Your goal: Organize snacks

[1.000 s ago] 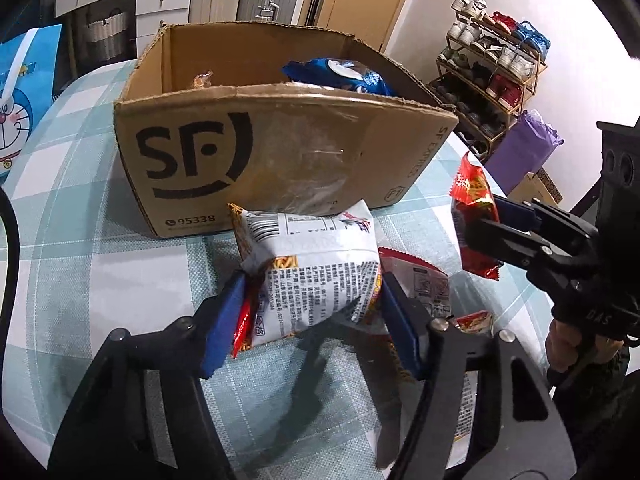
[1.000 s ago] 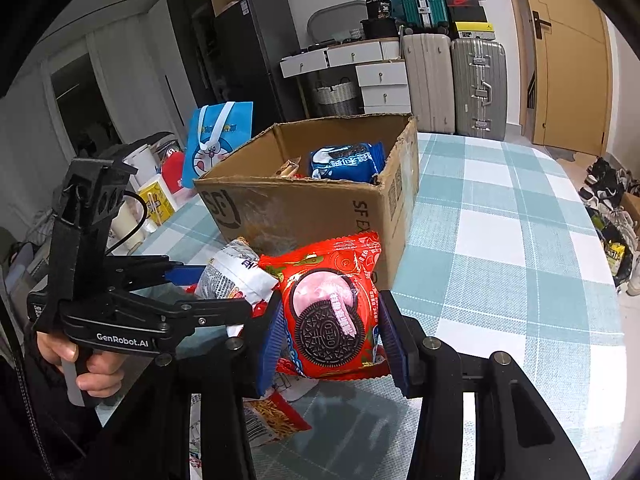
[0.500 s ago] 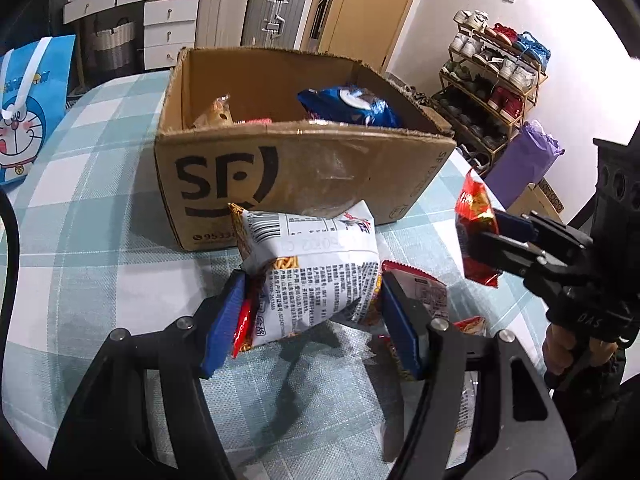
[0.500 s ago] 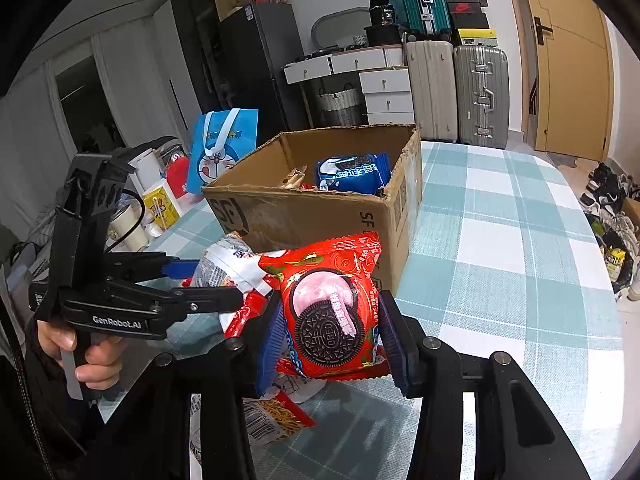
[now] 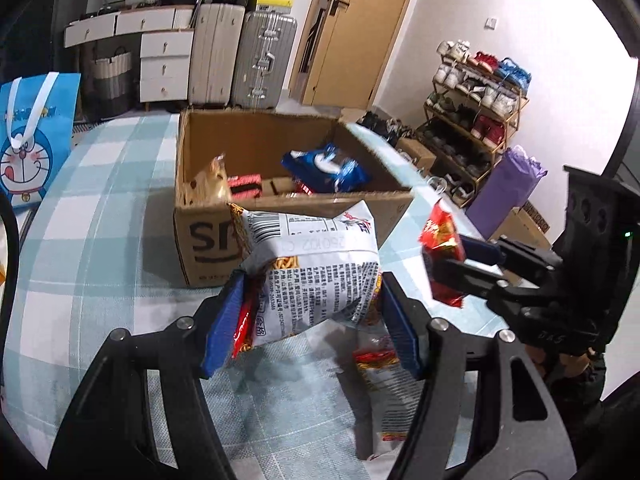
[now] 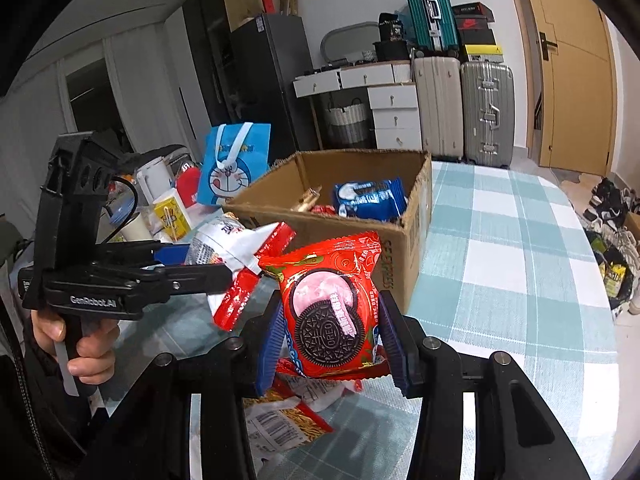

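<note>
My left gripper (image 5: 312,320) is shut on a white and red noodle snack bag (image 5: 308,272) and holds it in the air in front of the open cardboard box (image 5: 280,232). My right gripper (image 6: 332,344) is shut on a red Oreo pack (image 6: 332,312), also held up, near the box's corner (image 6: 412,240). The box holds a blue Oreo pack (image 5: 324,168), an orange bag (image 5: 212,184) and red packs. The right gripper with its red pack (image 5: 442,256) shows at the right in the left wrist view. The left gripper with its bag (image 6: 232,248) shows at the left in the right wrist view.
More snack packs (image 6: 280,416) lie on the checked tablecloth (image 6: 500,264) under the grippers. A blue Doraemon bag (image 5: 32,140) stands at the table's left. Bottles and cups (image 6: 168,208) stand beyond the left gripper. Suitcases, drawers and a shoe rack stand behind.
Both grippers have risen with their packs, so the inside of the box now shows from above. The left gripper's bag is now higher than the box's front wall.
</note>
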Motion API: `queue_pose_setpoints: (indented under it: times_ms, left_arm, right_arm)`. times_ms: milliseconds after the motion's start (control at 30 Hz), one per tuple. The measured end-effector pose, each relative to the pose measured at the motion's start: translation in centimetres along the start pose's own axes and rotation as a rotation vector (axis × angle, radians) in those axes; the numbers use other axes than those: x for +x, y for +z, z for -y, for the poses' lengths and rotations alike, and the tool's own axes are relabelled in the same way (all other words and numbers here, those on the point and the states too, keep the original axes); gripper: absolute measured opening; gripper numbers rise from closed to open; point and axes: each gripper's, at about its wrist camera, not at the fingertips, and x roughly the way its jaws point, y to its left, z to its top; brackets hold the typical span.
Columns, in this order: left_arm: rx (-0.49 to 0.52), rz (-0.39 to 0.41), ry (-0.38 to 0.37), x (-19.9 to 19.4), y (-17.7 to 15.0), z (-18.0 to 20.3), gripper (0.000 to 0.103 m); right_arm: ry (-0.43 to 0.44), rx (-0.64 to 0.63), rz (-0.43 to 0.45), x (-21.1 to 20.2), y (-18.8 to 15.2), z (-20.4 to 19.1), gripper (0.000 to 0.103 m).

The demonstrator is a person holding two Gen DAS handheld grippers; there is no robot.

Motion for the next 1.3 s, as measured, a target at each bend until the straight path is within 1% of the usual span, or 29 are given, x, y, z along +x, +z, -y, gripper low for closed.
queue_pose_setpoints:
  times_ms: [233,367,600,767,933,1100,1167,1300]
  left_arm:
    - [-0.005,0.03,-0.007,-2.7,0.7,0.9,0.064]
    - [-0.015,0.049,-0.009,-3.8,1.4,0.6,0.064]
    - [-0.041,0.082,-0.002,-5.5,3.3,-0.8,0.064]
    - [-0.043,0.103,0.034,-6.4,5.1,-2.0,0.064]
    - [-0.057,0.114,0.071,-6.2,6.9,-3.2,0.064]
    - [-0.074,0.107,0.086,-5.5,8.4,-4.8,0.064]
    - [-0.07,0.106,0.105,-5.0,9.2,-4.8,0.064]
    - [-0.064,0.109,0.116,-4.0,10.5,-5.0,0.064]
  right_arm:
    - [0.001,0.016,0.031,-0.4,0.8,0.2,0.046]
    - [-0.001,0.028,0.057,-0.8,1.5,0.5,0.046]
    - [-0.022,0.063,0.102,-1.4,3.4,1.3,0.046]
    - [-0.028,0.082,0.121,-1.1,4.7,2.2,0.046]
    - [-0.018,0.096,0.125,-0.4,6.0,2.6,0.046]
    - [-0.015,0.09,0.128,0.6,7.5,2.4,0.046]
    - [-0.009,0.096,0.125,1.2,8.2,2.5,0.046]
    - [-0.006,0.097,0.121,2.3,9.5,2.4,0.046]
